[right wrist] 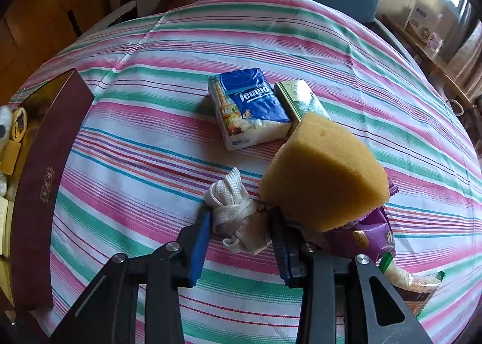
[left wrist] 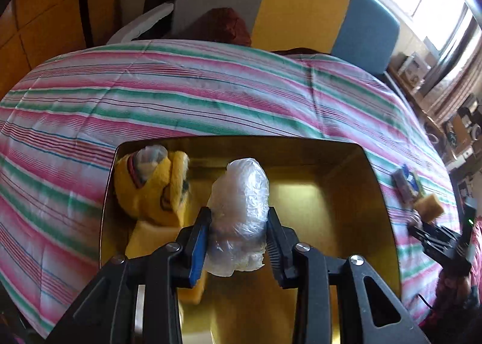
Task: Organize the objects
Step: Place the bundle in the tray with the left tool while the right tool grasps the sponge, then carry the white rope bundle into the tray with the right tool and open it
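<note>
Two grippers, both loaded: the left gripper (left wrist: 238,241) pinches a clear plastic-wrapped bundle (left wrist: 239,214) across its middle above the gold-lined box (left wrist: 376,208), beside the yellow plush toy (left wrist: 153,187). It looks light, crinkly and squashy, probably slippery, so a mid-body hold suits it. Over on the striped cloth (right wrist: 144,145), the right gripper (right wrist: 241,232) clamps a knotted white cord (right wrist: 232,205) just beside the yellow sponge (right wrist: 325,175).

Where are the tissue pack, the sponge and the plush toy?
tissue pack (right wrist: 251,102): right wrist view, blue front.
sponge (right wrist: 323,172): right wrist view, top face.
plush toy (left wrist: 150,187): left wrist view, yellow head, inside the box (left wrist: 376,193).
</note>
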`<state>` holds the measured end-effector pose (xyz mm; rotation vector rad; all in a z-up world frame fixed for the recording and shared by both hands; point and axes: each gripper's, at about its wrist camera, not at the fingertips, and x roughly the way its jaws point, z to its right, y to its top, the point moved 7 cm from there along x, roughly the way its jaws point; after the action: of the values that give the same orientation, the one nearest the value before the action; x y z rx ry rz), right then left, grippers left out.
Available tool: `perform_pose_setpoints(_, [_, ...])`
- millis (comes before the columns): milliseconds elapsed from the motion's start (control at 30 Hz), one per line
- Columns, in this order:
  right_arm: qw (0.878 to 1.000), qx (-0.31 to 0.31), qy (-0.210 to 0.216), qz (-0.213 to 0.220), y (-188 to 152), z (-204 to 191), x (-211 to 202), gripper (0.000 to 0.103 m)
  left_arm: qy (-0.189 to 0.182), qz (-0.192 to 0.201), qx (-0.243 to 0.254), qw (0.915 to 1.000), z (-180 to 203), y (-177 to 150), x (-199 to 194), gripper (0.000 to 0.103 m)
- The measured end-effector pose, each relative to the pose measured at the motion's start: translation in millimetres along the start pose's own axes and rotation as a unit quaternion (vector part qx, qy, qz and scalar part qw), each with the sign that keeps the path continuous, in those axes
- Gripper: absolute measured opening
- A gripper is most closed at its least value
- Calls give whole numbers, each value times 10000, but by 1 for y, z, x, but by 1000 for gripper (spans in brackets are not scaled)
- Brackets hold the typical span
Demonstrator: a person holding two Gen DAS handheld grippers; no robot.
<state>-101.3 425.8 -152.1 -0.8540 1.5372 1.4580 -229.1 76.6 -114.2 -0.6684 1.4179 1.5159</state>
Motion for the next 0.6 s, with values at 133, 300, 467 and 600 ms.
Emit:
perform_pose_setpoints(133, [10000, 10, 2, 2, 0, 0, 0, 39, 238, -277, 14, 9993, -6, 6, 32, 41])
perform_pose_setpoints(300, [10000, 27, 21, -1, 1, 0, 1, 39, 273, -235, -44, 9993, -9, 5, 26, 44])
perform_pose_setpoints(467, [10000, 10, -8, -11, 1, 0, 1, 40, 254, 37, 99, 9996, -4, -2, -5, 47])
perform_pose_setpoints(600, [10000, 21, -12, -6, 1, -1, 1, 40, 40, 399, 49, 9992, -2, -17, -39, 47])
